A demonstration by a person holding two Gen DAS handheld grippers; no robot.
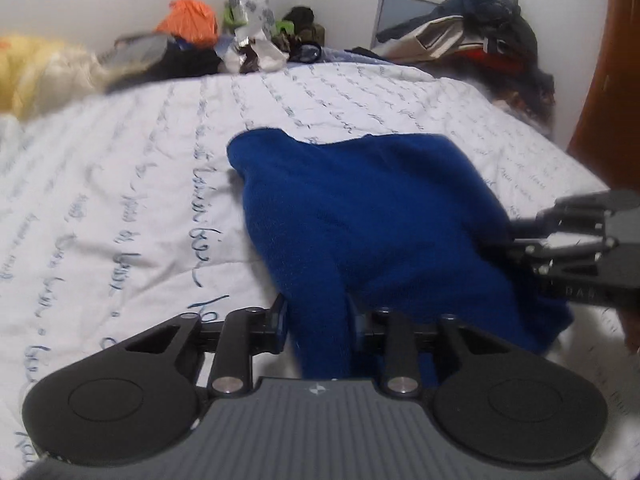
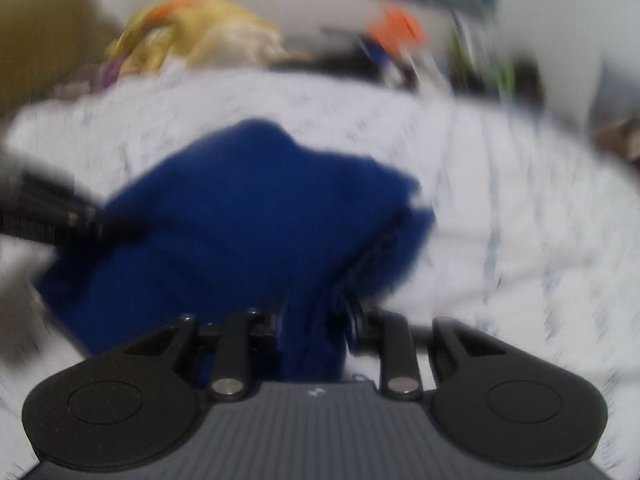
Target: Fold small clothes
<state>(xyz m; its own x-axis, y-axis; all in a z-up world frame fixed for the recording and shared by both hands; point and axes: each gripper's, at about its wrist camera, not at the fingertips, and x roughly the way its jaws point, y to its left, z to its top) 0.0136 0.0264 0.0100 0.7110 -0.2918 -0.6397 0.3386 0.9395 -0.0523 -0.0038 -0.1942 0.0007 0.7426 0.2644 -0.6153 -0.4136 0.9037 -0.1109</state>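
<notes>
one blue garment lies mid-bed, and two grippers grip it. the left gripper, at its 6 o'clock edge, has its jaws pinched on a fold; the right gripper, at 3 o'clock, is clamped on the cloth too.

Surface: I see a bed with a white quilted cover printed in blue script.
Middle: a blue fleece garment lies on it.
Far edge: a yellow bundle of cloth, an orange bag, and a dark heap of clothes.
</notes>
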